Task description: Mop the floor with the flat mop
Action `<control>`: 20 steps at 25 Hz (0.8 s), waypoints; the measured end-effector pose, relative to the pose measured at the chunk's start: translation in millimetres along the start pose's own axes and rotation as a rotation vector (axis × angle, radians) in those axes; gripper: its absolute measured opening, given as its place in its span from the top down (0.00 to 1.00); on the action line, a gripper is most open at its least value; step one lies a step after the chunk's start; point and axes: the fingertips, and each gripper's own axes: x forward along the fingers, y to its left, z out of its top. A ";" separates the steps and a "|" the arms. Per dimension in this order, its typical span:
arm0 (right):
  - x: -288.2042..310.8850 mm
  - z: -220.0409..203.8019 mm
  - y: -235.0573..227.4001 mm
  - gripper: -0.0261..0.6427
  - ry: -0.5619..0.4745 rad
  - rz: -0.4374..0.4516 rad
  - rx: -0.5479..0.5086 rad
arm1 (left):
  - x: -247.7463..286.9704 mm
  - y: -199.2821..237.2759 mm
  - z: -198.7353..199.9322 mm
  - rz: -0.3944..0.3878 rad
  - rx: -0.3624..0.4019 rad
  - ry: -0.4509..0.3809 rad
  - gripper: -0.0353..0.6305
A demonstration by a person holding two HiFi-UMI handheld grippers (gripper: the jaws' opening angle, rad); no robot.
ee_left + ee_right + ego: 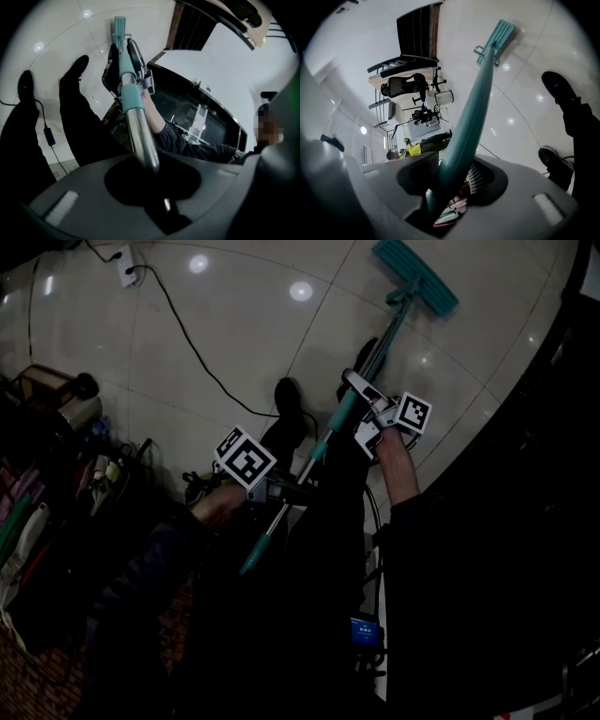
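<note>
The flat mop has a teal head lying on the pale tiled floor at the top right. Its handle slants down to the left. My right gripper is shut on the teal upper part of the handle. My left gripper is shut on the metal section lower down, near the handle's end. In the left gripper view the metal tube runs out from my left gripper toward the mop head. In the right gripper view the teal shaft rises from my right gripper to the mop head.
The person's two dark shoes stand on the tiles beside the handle. A black cable runs from a wall socket across the floor. Cluttered items crowd the left side. A dark counter edge curves along the right.
</note>
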 end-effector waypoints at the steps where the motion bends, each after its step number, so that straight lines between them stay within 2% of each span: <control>1: 3.9 -11.1 -4.6 0.69 0.004 -0.003 0.002 | -7.7 5.3 -9.2 0.004 0.000 0.010 0.85; 6: 21.4 -56.6 -31.2 0.69 -0.002 -0.023 0.034 | -37.3 26.0 -43.8 0.006 -0.013 0.027 0.82; 10: 32.2 -74.7 -45.8 0.69 -0.016 -0.031 0.063 | -47.4 37.6 -55.8 0.005 -0.024 0.040 0.81; 15: 42.0 -69.9 -53.1 0.69 -0.032 -0.013 0.069 | -50.9 43.7 -48.4 0.001 -0.030 0.033 0.81; 20: 33.3 -32.6 -45.7 0.69 -0.062 0.006 0.073 | -33.5 36.4 -19.4 0.020 -0.035 0.054 0.82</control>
